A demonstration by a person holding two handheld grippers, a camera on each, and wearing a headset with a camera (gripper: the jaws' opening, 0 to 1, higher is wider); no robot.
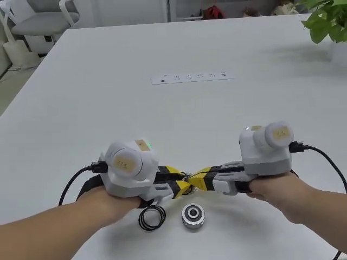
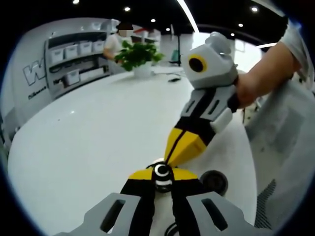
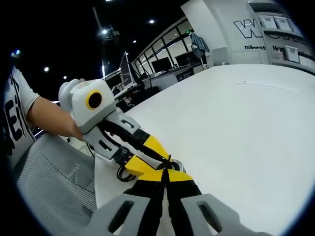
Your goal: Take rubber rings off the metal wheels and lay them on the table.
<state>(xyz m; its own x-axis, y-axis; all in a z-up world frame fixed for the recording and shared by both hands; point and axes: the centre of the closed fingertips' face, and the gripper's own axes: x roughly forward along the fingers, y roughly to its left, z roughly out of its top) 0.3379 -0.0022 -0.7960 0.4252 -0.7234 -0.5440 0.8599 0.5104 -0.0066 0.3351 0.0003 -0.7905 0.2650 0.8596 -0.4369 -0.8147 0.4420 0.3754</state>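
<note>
Left tongs (image 2: 161, 183): in the left gripper view we see our own yellow-tipped jaws closed around a small metal wheel (image 2: 161, 173), one tip on either side of it. In the head view these tongs come in from the left, and the hand holding them rests low near the table (image 1: 162, 119).

Right tongs (image 3: 166, 178): in the right gripper view the jaws are pressed together, with hardly a gap between the tips. In the left gripper view their point meets the held wheel from above. We cannot tell whether a ring is caught between them.

Meeting point: in the head view the two pairs of tongs come tip to tip, just above the near edge of the table and between our two hands.

Held wheel: it is up off the table, at the spot where the tips meet. It shows a pale centre with a dark band around it.

Loose wheel (image 1: 193, 214): a second metal wheel lies on the table just below the tongs, toward us. It is silver, with a dark hub.

Rubber rings (image 1: 152, 217): thin black rings lie flat on the table and overlap one another. They are just left of the loose wheel and apart from it, under the left hand.

Farther off: a white power strip (image 1: 192, 77) lies across the middle of the table. A leafy plant (image 1: 328, 21) stands at the far right corner.
</note>
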